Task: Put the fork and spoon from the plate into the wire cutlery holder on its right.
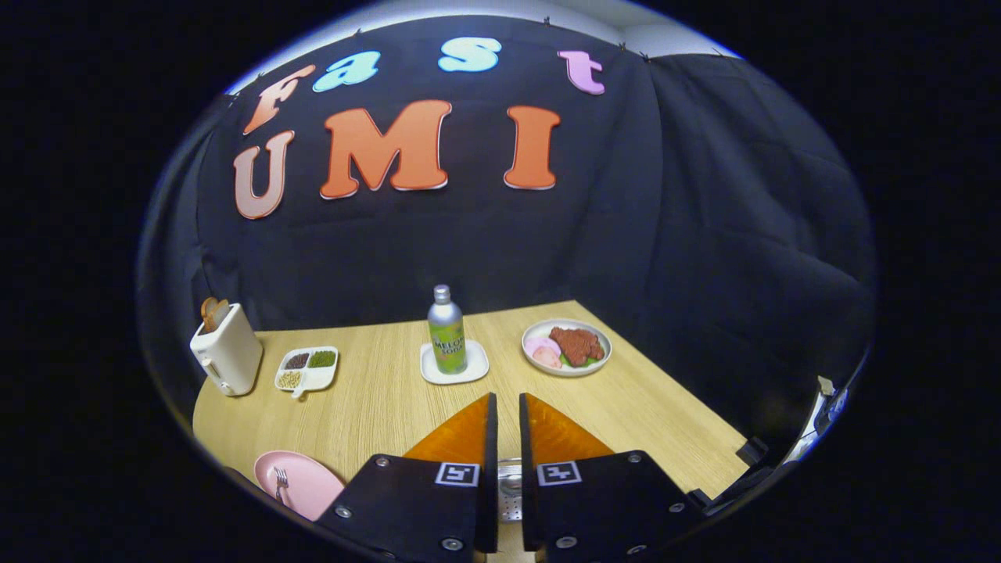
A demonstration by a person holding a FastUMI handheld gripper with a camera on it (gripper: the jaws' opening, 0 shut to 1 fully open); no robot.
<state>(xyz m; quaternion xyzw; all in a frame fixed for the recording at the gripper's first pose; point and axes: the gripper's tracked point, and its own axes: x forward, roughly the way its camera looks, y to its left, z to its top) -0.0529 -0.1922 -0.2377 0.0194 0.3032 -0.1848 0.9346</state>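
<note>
My gripper [508, 407] is raised above the near edge of the wooden table [375, 407], its two fingers almost together with a narrow slot between them. In that slot, low down, a shiny spoon [508, 485] shows with the fingers pressing on it from both sides. Just under the spoon lies a bit of perforated metal, the cutlery holder [510, 513]; the fingers hide most of it. To the left of the fingers sits the pink plate [309, 485] with the fork [280, 478] lying on it.
Beyond the fingers a green bottle [446, 330] stands on a small white tray [454, 364]. A plate of food [566, 347] is at the far right. A divided dish of beans [306, 367] and a white toaster [227, 349] are at the far left.
</note>
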